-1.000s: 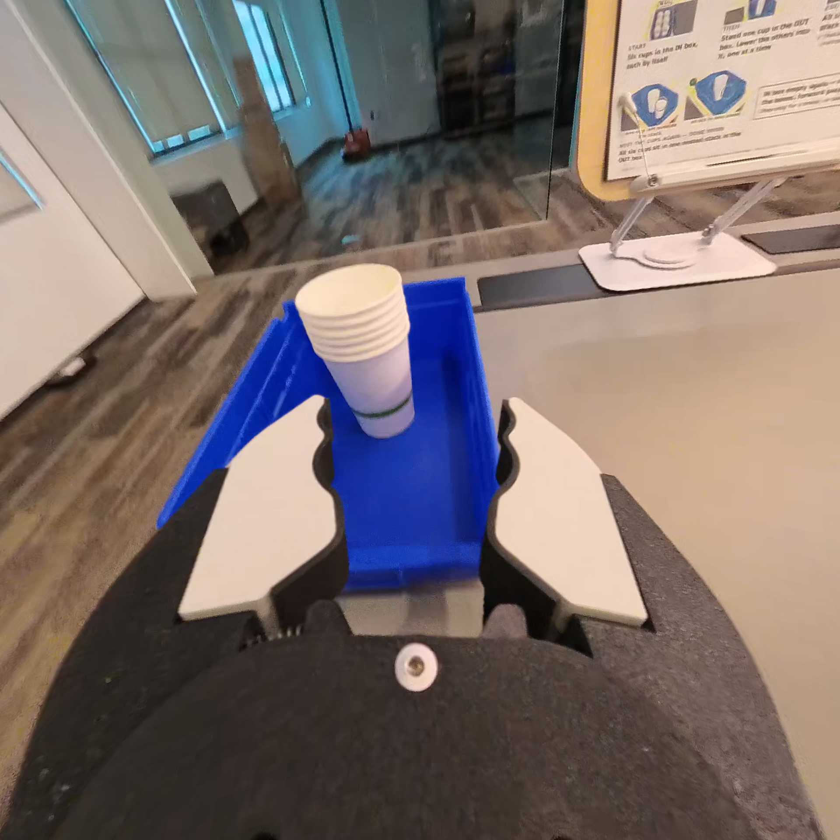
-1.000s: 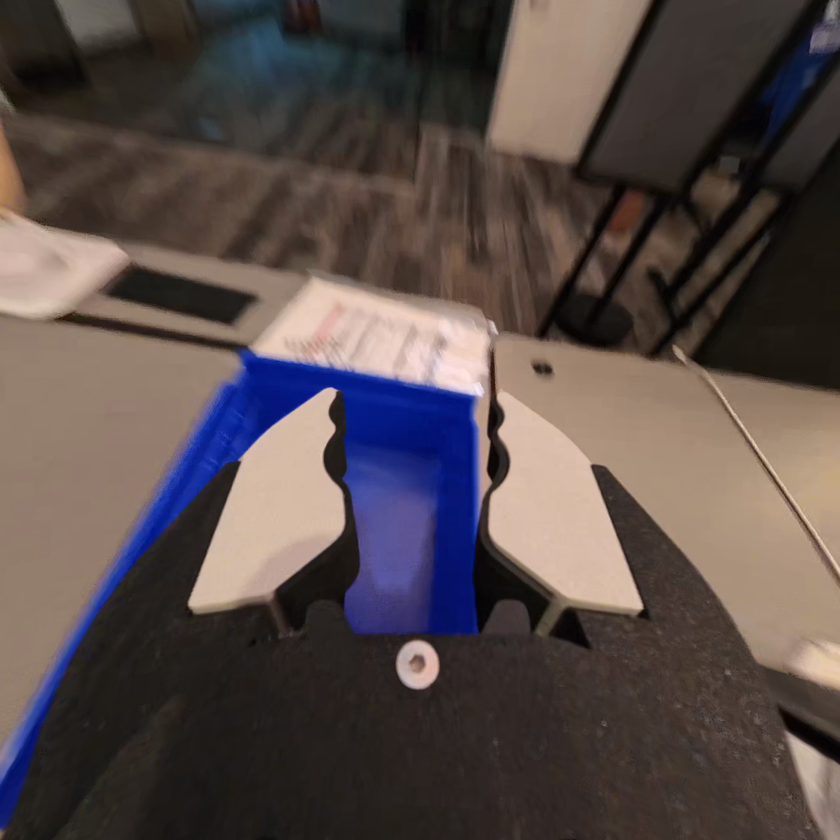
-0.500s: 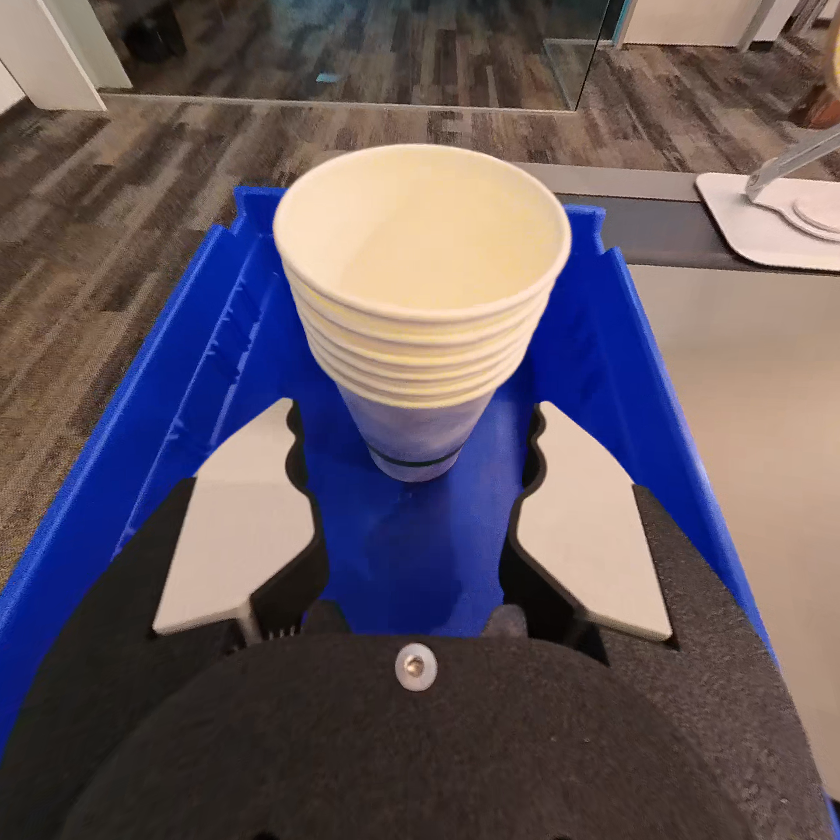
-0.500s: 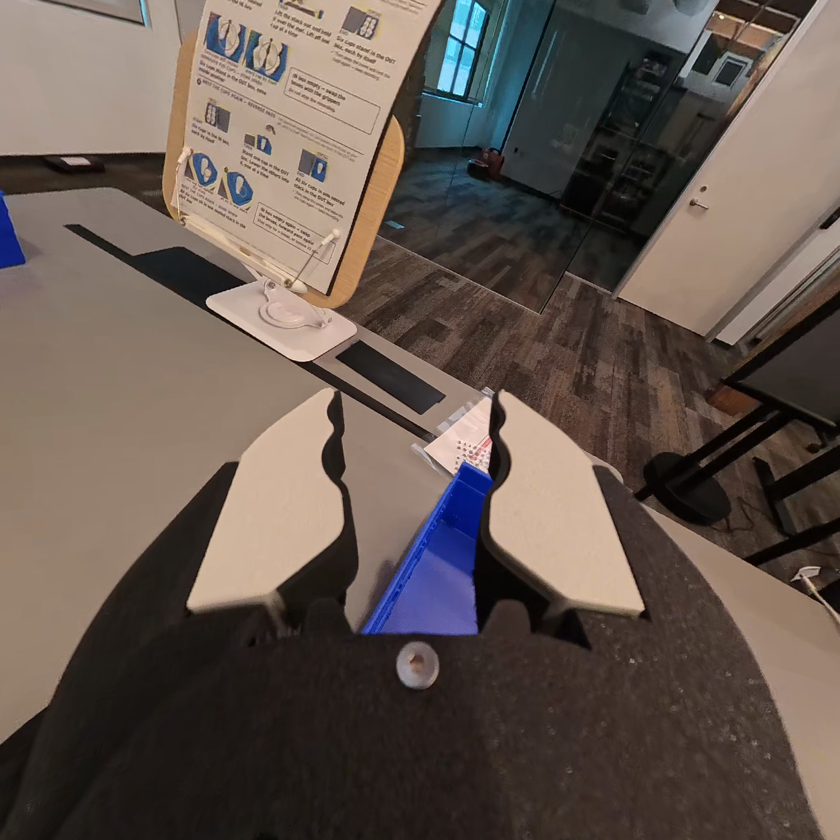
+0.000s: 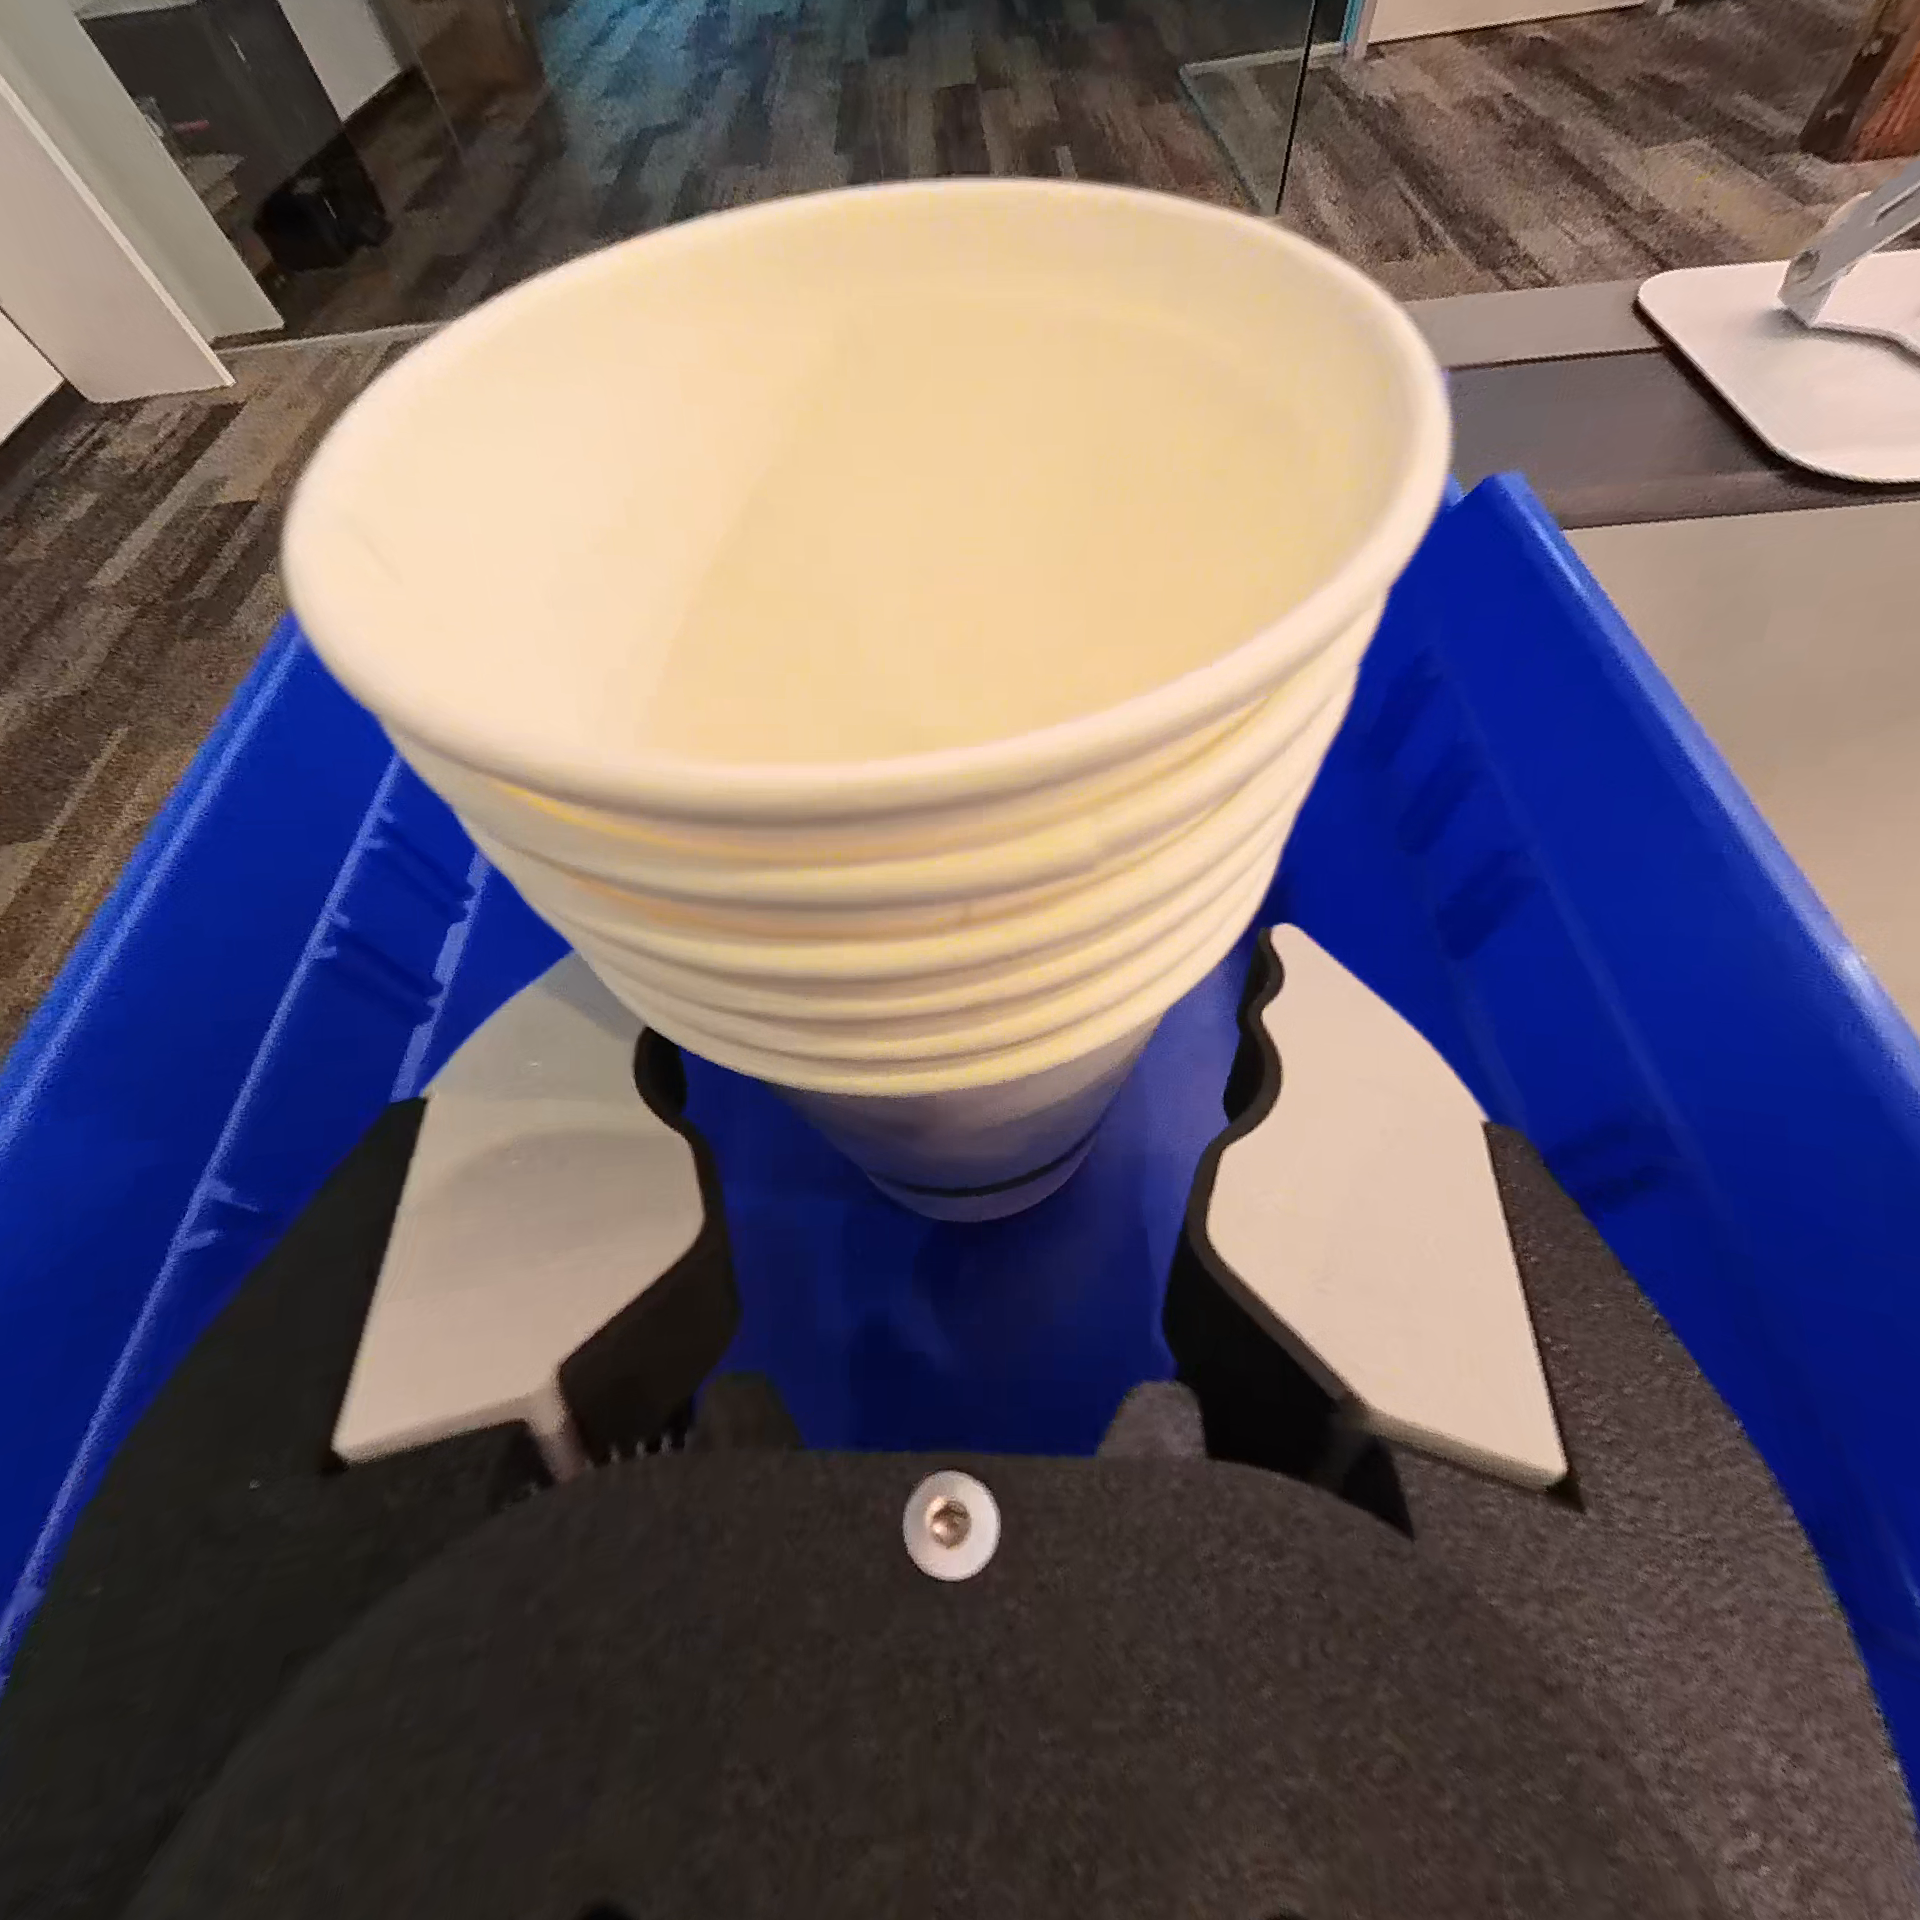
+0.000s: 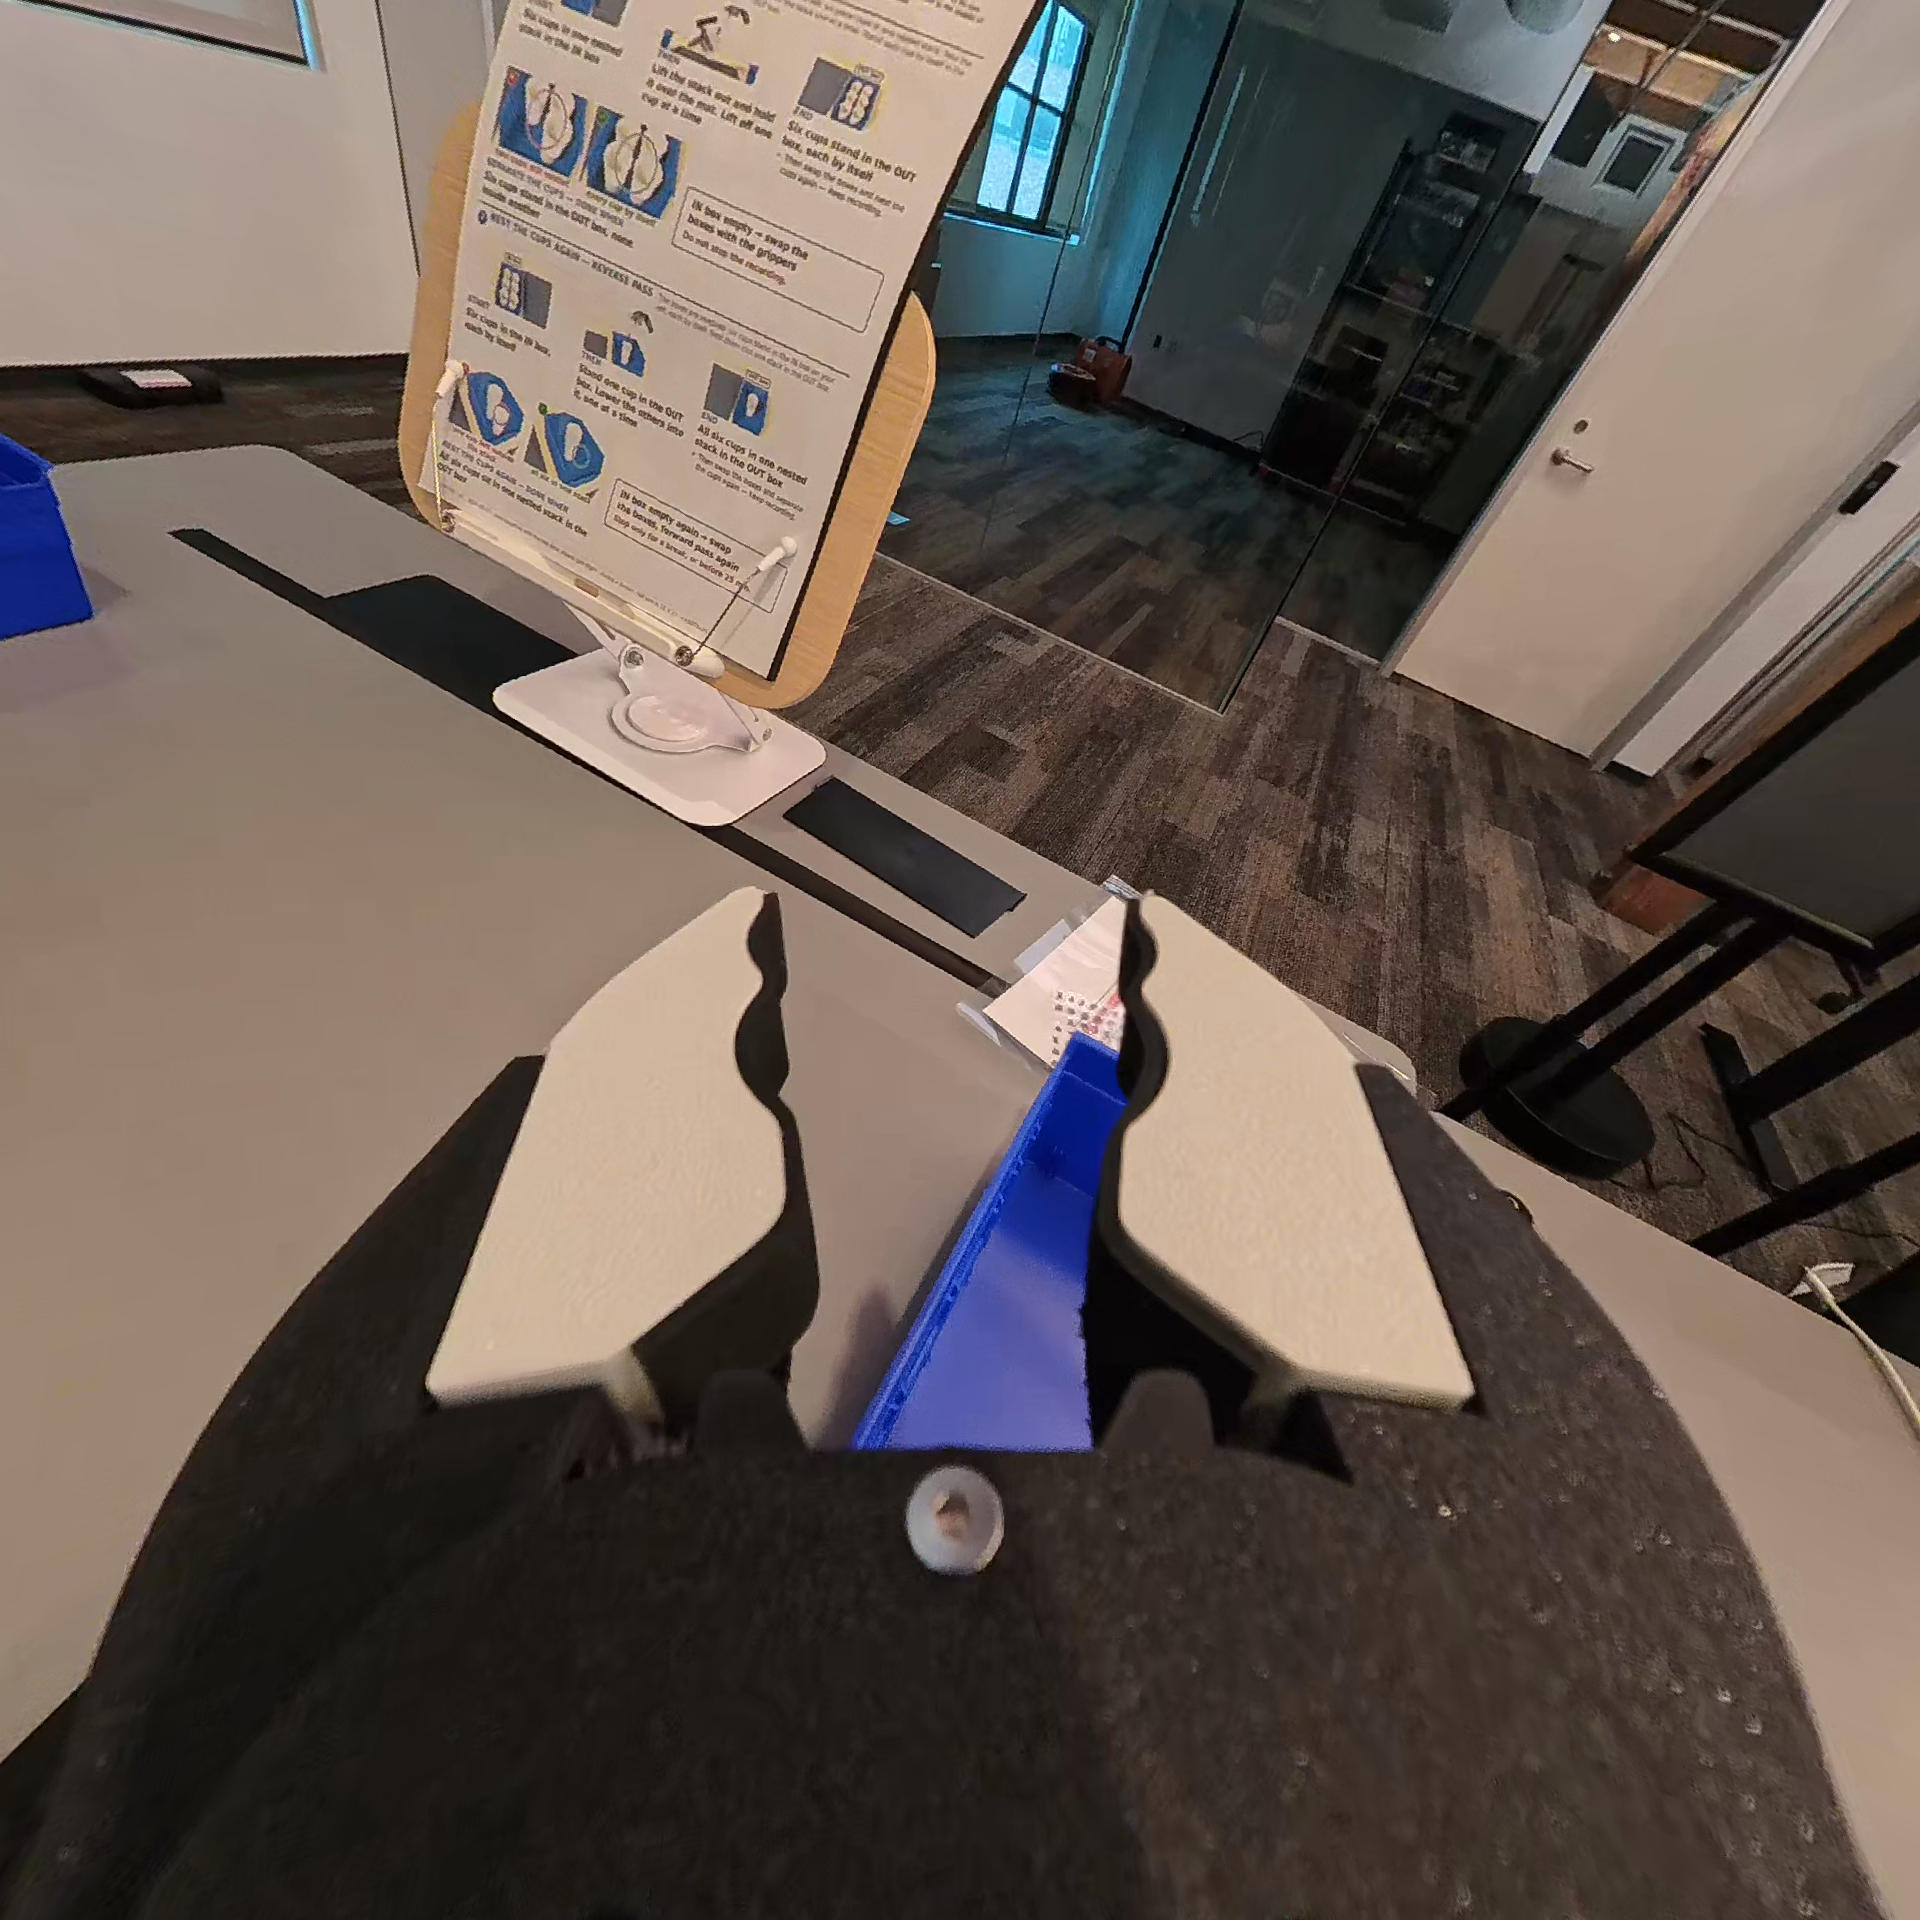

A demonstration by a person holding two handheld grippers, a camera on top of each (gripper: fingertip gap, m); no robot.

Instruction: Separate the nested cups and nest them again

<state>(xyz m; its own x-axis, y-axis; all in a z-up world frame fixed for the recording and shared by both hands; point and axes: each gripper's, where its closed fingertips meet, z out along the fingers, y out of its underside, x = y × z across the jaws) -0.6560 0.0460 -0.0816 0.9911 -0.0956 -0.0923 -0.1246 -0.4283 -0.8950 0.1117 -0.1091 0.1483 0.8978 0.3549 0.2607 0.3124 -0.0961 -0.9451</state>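
Grey table (image 6: 312,935) bears a blue bin (image 5: 1558,987) holding the upright cup stack (image 5: 862,665) at 12 o'clock between the wide-open left gripper (image 5: 951,1049), untouched; right gripper (image 6: 951,966) open, empty.

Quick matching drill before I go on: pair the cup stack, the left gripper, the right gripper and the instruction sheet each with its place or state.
Things:
1. cup stack
2. left gripper
3. right gripper
4. instruction sheet

Places or states:
A. propped on a white stand on the table
B. open, over the edge of a blue bin, holding nothing
C. standing upright in a blue bin
D. open, fingers either side of the lowest cup

Pairs: 1-C, 2-D, 3-B, 4-A
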